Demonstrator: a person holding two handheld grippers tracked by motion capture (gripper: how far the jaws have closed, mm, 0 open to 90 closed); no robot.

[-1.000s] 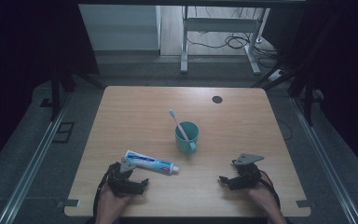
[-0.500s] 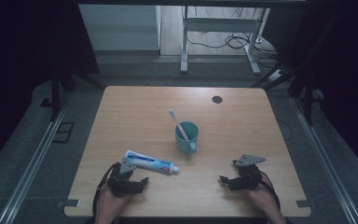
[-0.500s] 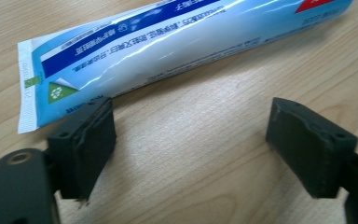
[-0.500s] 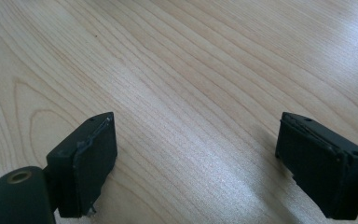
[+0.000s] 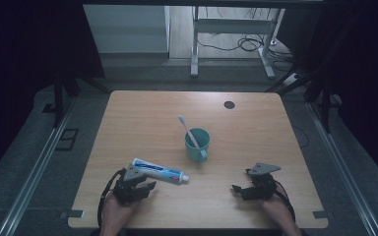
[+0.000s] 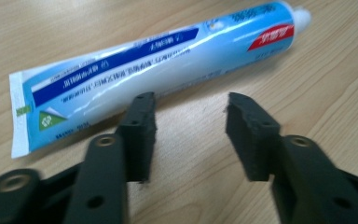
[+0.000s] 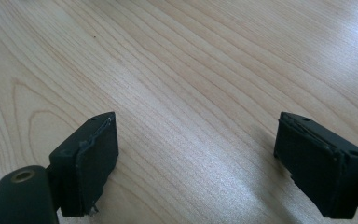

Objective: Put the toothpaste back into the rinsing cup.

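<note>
Change: my left gripper (image 6: 189, 135) has just been narrowing its jaws; against the high view a second back, the tube and the cup sit where they sat, and neither of my hands has gone anywhere.
Left fingers: half-closed, nothing between the pads (image 6: 140, 135), only bare wood in the gap.
Toothpaste tube (image 6: 149, 70): flat on the table (image 5: 142, 113), just beyond my left jaw tips, lying across their line, crimped end to the left of the left gripper view, white cap to the right. From above the tube (image 5: 157, 171) lies just beside my left gripper (image 5: 145, 186), cap pointing toward the cup.
Meaning: I judge this a narrowing of the jaws ahead of a pick; the tube is not yet held, so I need to ease forward before squeezing further.
Right fingers: spread wide, grasping nothing; my right gripper (image 7: 196, 158) rests low over bare table, and in the high view my right gripper (image 5: 241, 189) is well apart from the tube.
Cup (image 5: 197, 144): green, upright, mid-table, handle toward me.
Cup contents: one toothbrush (image 5: 187, 129), leaning with its head up and to the left over the rim.
</note>
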